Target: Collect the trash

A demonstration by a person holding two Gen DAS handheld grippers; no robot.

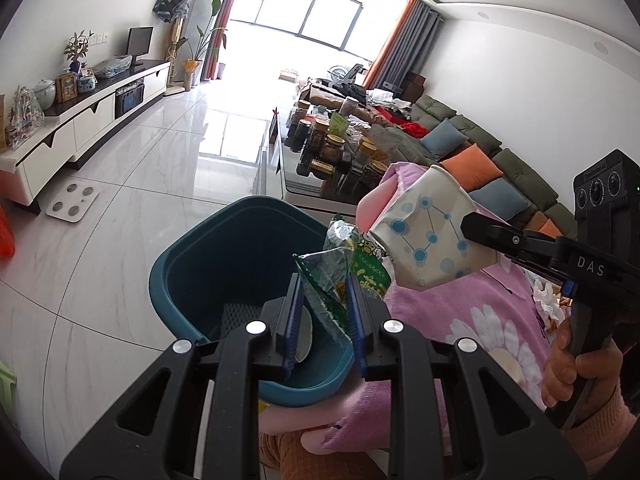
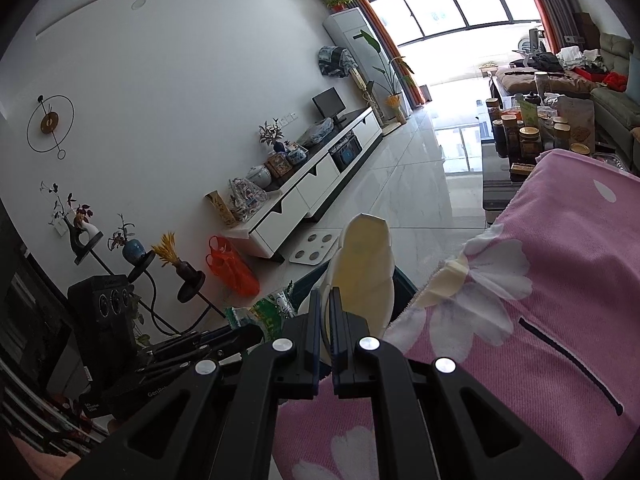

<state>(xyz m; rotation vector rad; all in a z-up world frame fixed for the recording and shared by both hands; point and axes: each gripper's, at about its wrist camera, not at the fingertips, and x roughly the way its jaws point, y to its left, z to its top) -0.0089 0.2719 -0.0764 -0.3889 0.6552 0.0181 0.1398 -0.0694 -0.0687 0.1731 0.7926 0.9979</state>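
Your left gripper (image 1: 324,300) is clamped on a crumpled green snack wrapper (image 1: 340,268), held right over the open teal trash bin (image 1: 192,264) on the tile floor (image 1: 132,184). A white disc-shaped item (image 1: 305,338) lies inside the bin; can't tell what it is. Your right gripper (image 2: 329,322) is pinched tight on a squashed paper cup (image 1: 428,232), white with a blue dot-and-line print, its pale inside (image 2: 366,264) facing the right wrist camera. The cup sits just beside the wrapper, at the bin's right edge, above the pink daisy-print blanket (image 2: 540,300). Your right hand (image 1: 576,368) grips the handle. Behind: glass coffee table (image 1: 304,184) crowded with jars.
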